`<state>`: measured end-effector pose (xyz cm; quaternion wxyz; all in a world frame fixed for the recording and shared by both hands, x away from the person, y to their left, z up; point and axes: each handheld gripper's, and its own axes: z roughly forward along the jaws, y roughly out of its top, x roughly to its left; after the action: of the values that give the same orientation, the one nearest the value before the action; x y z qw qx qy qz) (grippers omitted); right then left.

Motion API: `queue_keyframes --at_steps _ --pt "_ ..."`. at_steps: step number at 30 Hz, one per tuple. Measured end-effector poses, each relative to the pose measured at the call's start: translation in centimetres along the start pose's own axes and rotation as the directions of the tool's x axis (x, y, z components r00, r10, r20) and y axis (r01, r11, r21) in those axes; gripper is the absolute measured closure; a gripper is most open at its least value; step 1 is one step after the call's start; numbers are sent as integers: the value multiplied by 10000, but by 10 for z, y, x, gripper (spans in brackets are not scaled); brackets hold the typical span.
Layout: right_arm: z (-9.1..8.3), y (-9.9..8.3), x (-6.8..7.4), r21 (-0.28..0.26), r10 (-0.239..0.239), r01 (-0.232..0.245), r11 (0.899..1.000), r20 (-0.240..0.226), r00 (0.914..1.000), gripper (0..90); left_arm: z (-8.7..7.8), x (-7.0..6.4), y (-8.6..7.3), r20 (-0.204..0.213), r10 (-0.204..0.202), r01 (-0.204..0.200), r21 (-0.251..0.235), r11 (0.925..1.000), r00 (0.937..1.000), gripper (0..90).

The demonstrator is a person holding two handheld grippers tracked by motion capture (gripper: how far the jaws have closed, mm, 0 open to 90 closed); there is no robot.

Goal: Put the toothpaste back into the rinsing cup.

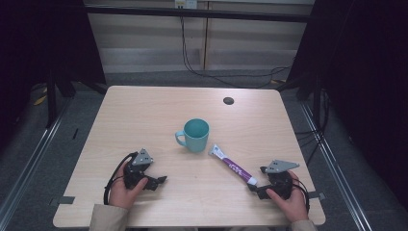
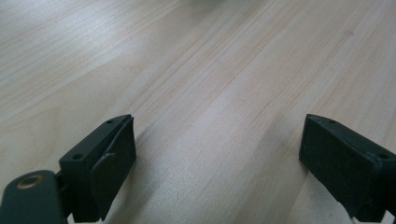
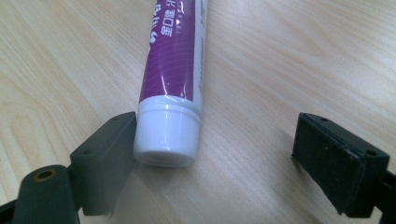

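Observation:
A purple and white tube [image 1: 234, 166] lies flat on the wooden table [image 1: 144, 115], slanting from near the mug toward the front right. Its white cap [image 3: 167, 136] sits between the jaws of my right gripper [image 3: 215, 149], which is open; the cap rests against the left jaw and stands apart from the right one. In the high view the right gripper [image 1: 254, 186] is at the tube's cap end. A teal mug [image 1: 194, 135] stands upright at the table's middle, handle to the left. My left gripper [image 1: 161, 181] is open over bare wood at the front left [image 2: 217, 154].
A round dark cable hole [image 1: 228, 100] sits near the table's far edge. Cables hang behind the table against the wall. Black frame posts stand at both sides.

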<state>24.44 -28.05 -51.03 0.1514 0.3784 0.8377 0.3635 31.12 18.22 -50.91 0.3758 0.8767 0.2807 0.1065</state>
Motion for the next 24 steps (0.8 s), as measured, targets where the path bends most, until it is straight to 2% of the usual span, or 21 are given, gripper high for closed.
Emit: queue_keyframes --at_steps 9,11,13,16,20,24 --pt "2 2 1 84 70 -71 9999 54 10000 132 0 0 0 4 51 -51 35 10000 10000 104" --pt "2 6 1 399 58 -59 9992 34 10000 132 0 0 0 2 56 -56 38 10000 10000 104" --pt "3 13 1 958 45 -47 9954 19 10000 142 0 0 0 2 53 -53 36 10000 10000 104" --pt "5 27 1 2023 -35 49 9793 -73 10000 150 0 0 0 2 49 -49 34 10000 10000 104" --pt "8 48 5 2777 -364 447 9596 -346 9987 155 0 0 0 6 49 -49 35 10000 10000 104" --pt "12 65 8 3325 -260 405 9422 -478 9985 185 0 0 0 -6 55 -55 35 10000 10000 105"
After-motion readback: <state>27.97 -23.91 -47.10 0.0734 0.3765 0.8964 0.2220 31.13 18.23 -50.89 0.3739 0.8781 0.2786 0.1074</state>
